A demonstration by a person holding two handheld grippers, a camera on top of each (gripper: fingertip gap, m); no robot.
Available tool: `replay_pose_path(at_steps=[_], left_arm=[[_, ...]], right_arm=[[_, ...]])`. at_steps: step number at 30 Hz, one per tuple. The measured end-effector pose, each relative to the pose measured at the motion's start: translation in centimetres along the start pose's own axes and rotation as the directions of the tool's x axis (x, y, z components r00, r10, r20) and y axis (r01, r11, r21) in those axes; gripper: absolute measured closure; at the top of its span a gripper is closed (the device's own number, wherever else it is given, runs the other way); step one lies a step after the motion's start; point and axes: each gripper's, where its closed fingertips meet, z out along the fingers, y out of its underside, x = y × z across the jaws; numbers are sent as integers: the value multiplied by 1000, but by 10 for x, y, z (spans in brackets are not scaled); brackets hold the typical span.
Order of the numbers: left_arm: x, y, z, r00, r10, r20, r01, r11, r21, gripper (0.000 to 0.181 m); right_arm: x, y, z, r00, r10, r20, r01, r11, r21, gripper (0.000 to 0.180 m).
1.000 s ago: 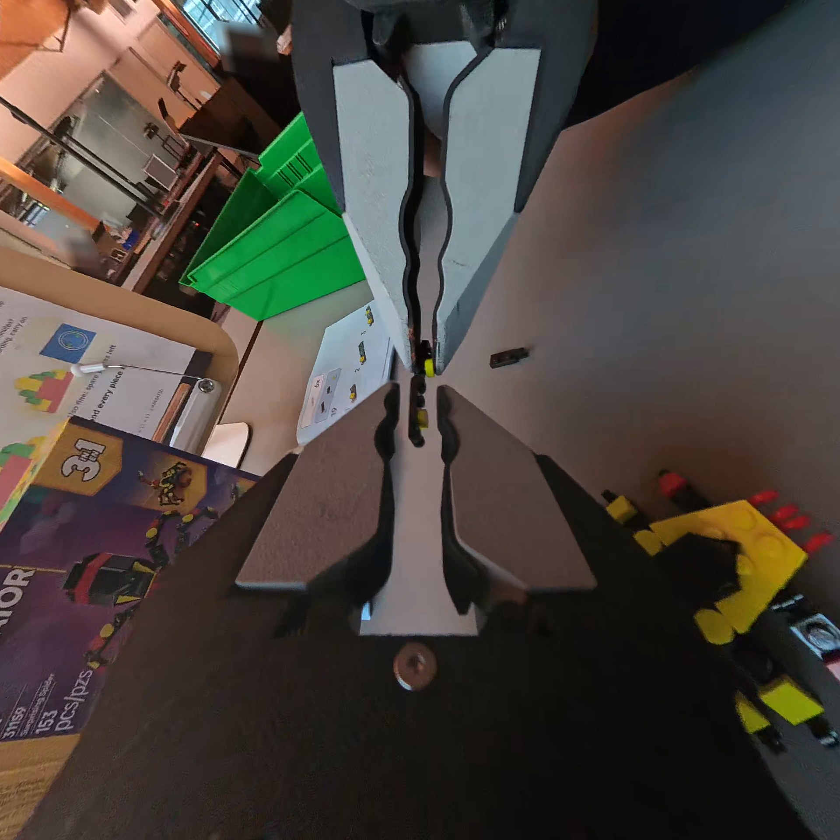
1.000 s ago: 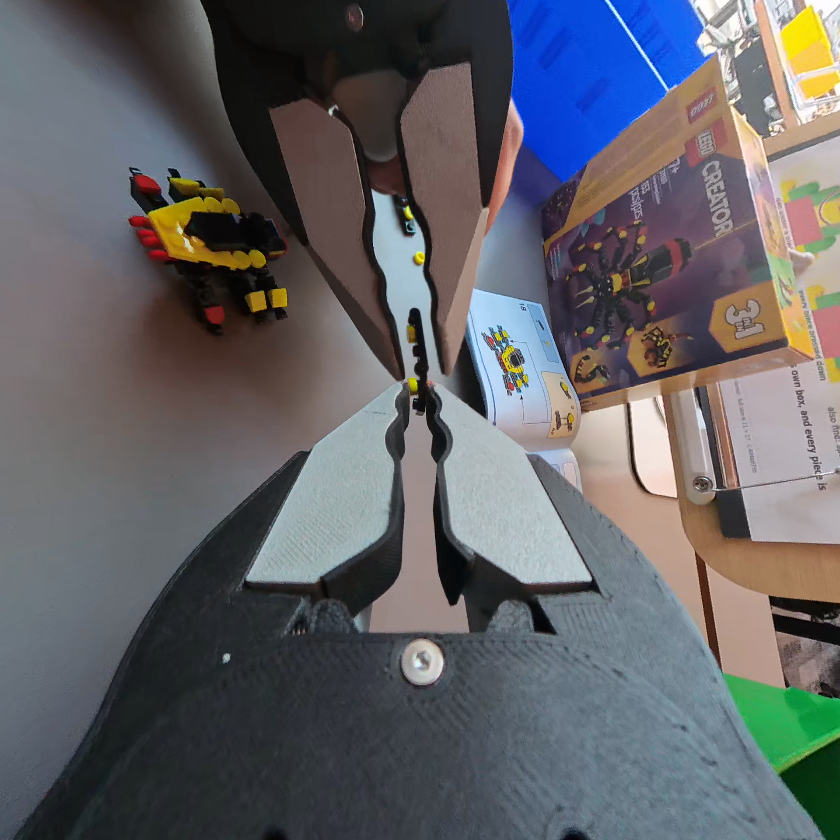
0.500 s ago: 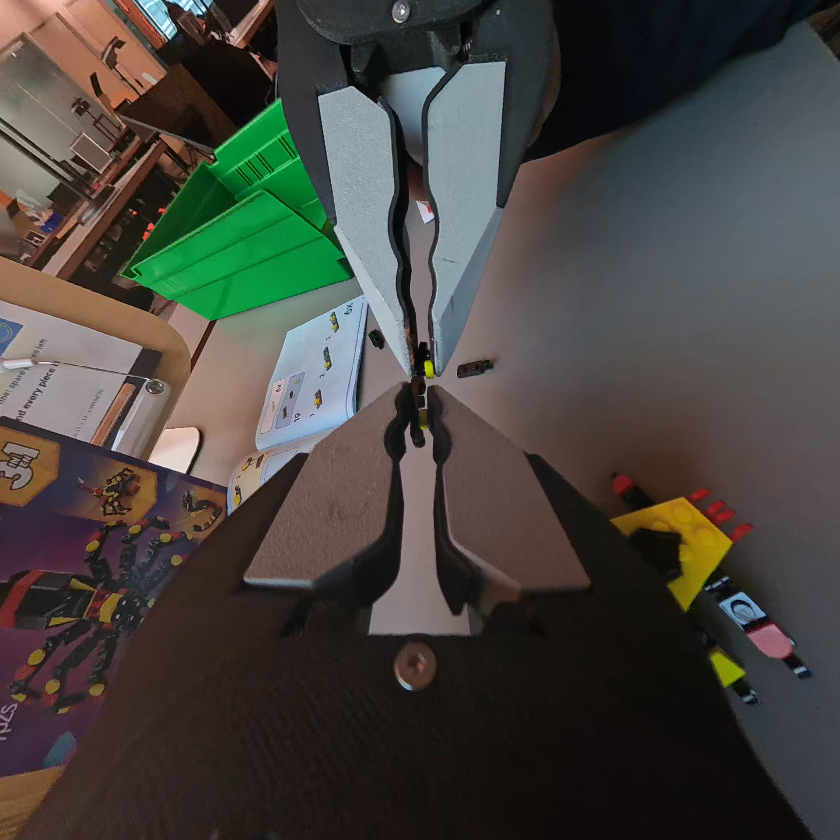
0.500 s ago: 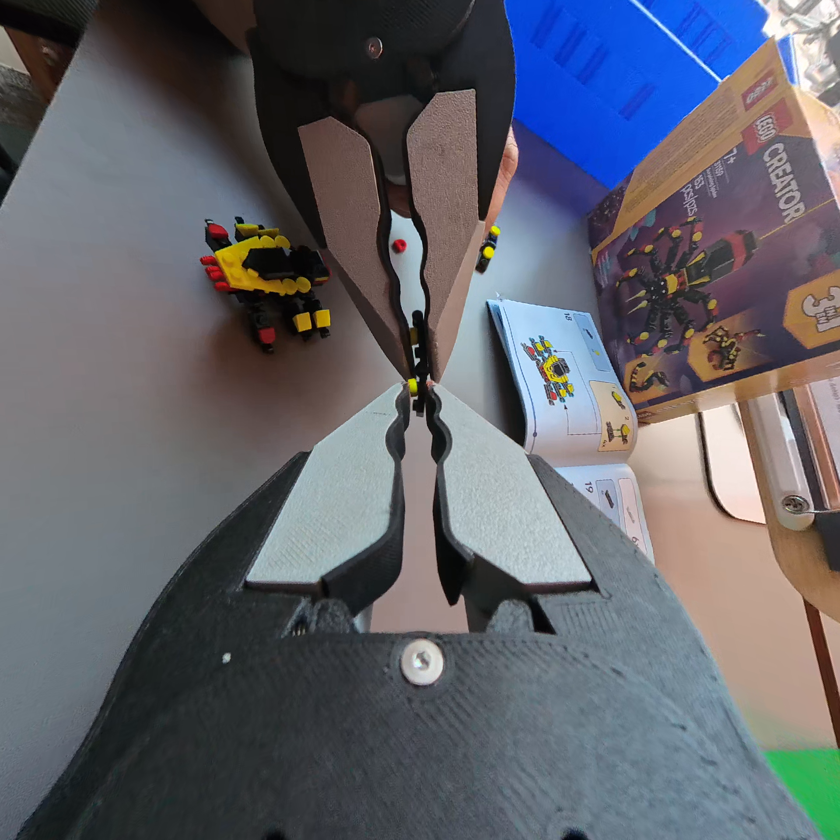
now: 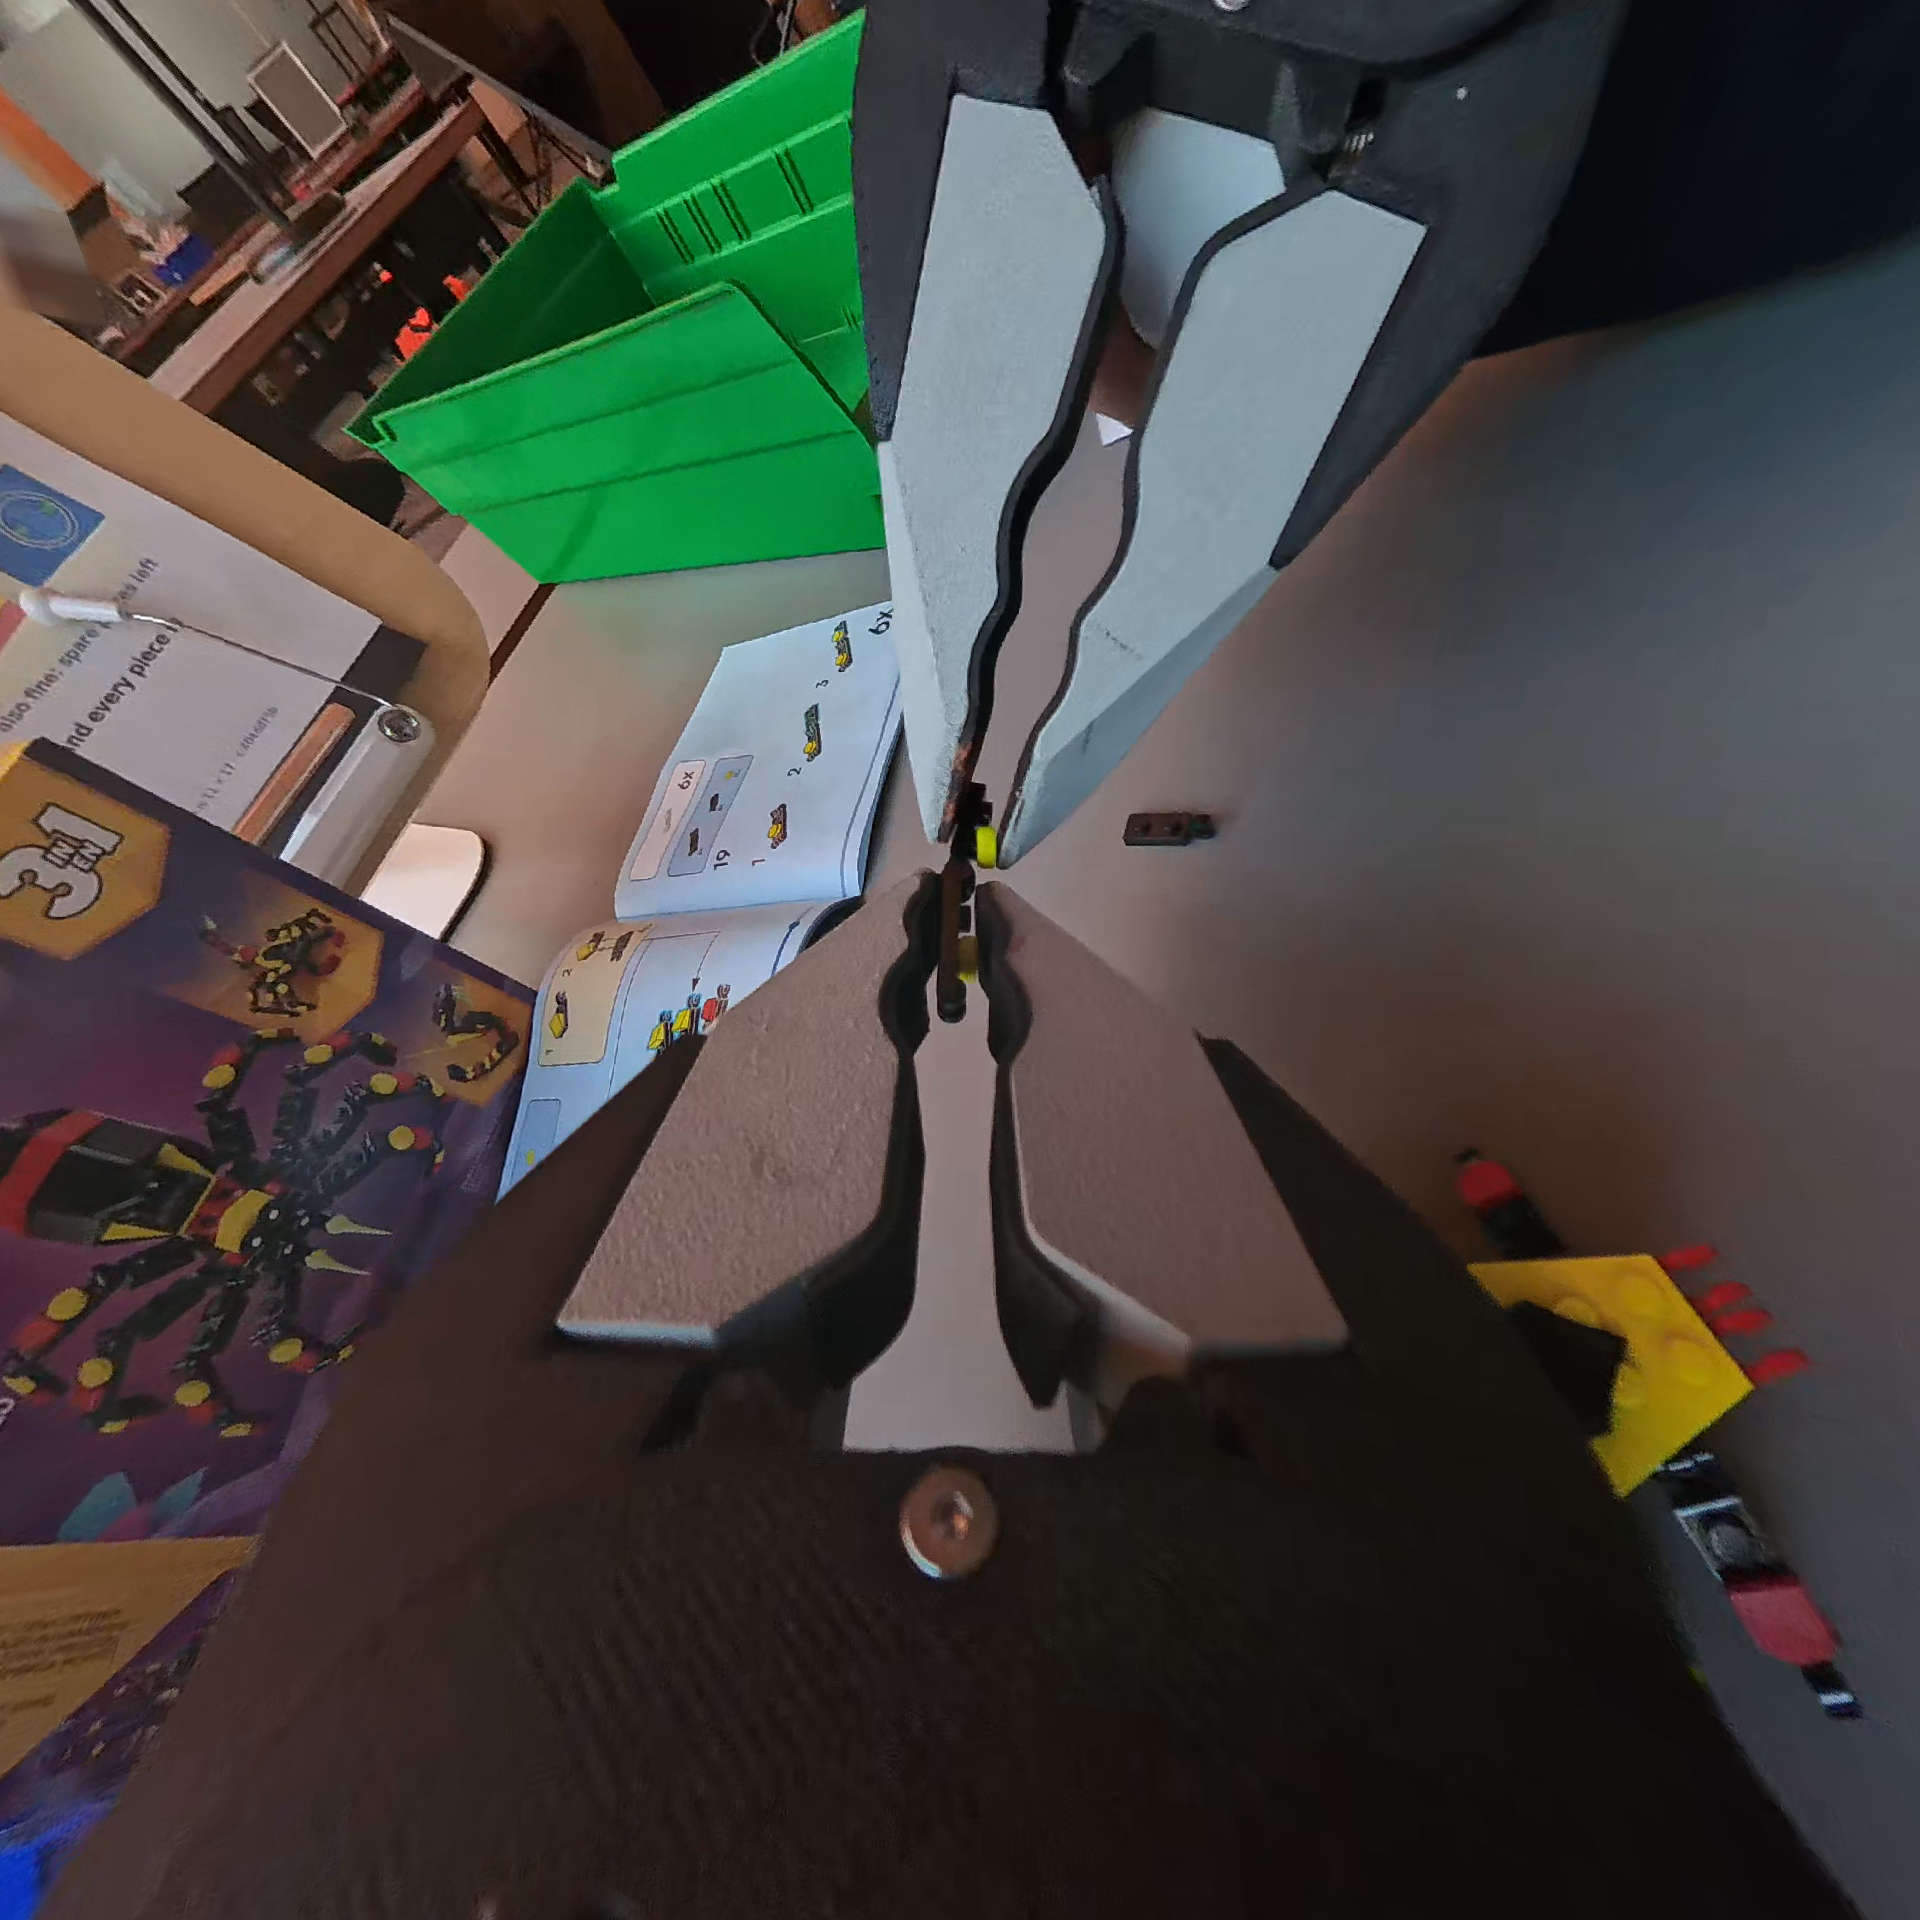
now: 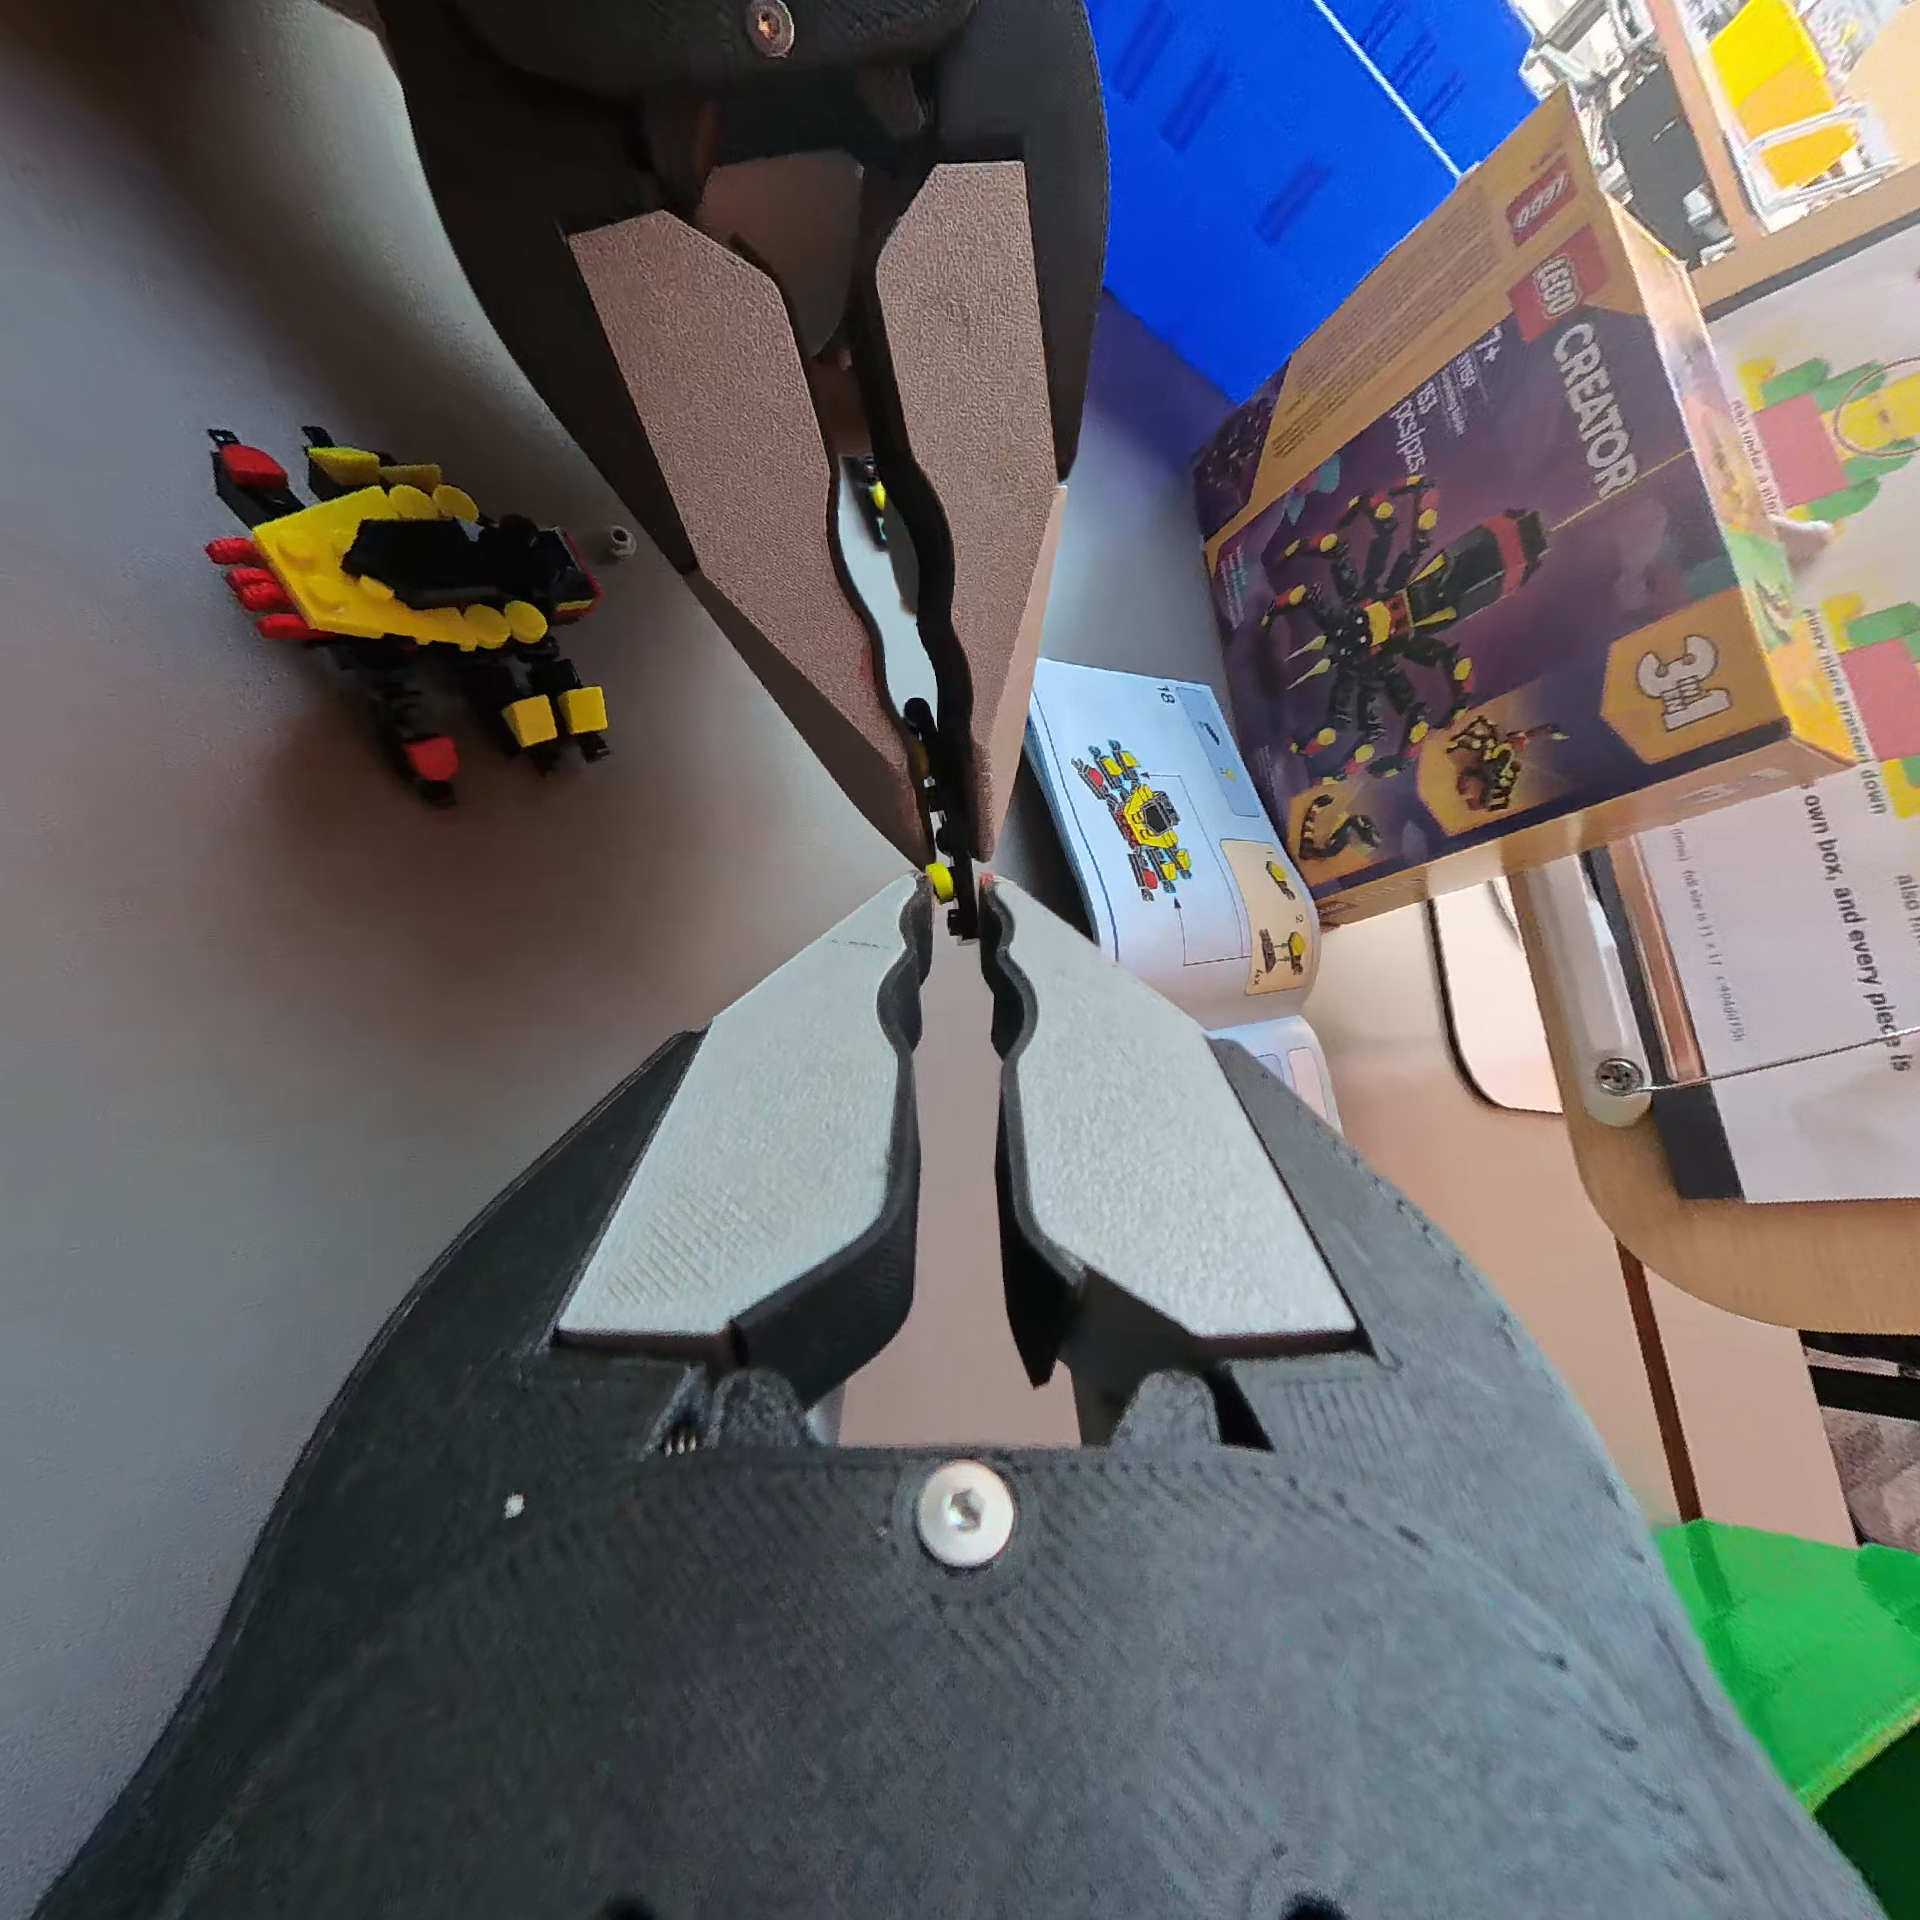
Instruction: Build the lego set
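My left gripper (image 5: 951, 914) is shut on a thin black leg piece with yellow studs (image 5: 951, 971). My right gripper (image 6: 951, 899) is shut on a small black piece with a yellow stud (image 6: 940, 881). The two grippers meet tip to tip above the grey table, and their pieces touch end to end. In the left wrist view the right gripper (image 5: 977, 831) comes in from the top; in the right wrist view the left gripper (image 6: 951, 847) does. The part-built yellow, black and red spider body (image 6: 416, 582) lies on the table and also shows in the left wrist view (image 5: 1621, 1340).
The open instruction booklet (image 5: 769, 790) lies beside the purple and yellow set box (image 6: 1455, 582). A green bin (image 5: 644, 416) and a blue bin (image 6: 1247, 156) stand at the table's ends. A loose small black piece (image 5: 1169, 828) and a tiny grey stud (image 6: 620, 540) lie on the table. The grippers are tip to tip, or close to it.
Both grippers stay shut and tip to tip on their pieces. The pair has shifted and tilted together over the table, so the box, booklet and spider body sit differently in both views.
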Motion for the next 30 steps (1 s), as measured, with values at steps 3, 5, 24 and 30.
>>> replay_pose_path(at_steps=[3,5,24,30], left_arm=[[2,2,1,999,-44,-3,43,999,-15,178],[3,3,3,997,-80,-6,80,997,-23,178],[12,9,4,987,-144,-74,142,989,-33,178],[19,5,2,971,-164,-173,166,986,0,178]], right_arm=[[-1,1,1,1000,-7,-1,7,1000,-4,173],[-2,2,2,1000,12,14,-12,1000,-1,173],[-12,5,6,960,231,161,-228,973,-37,177],[-22,3,0,934,215,284,-231,973,25,176]])
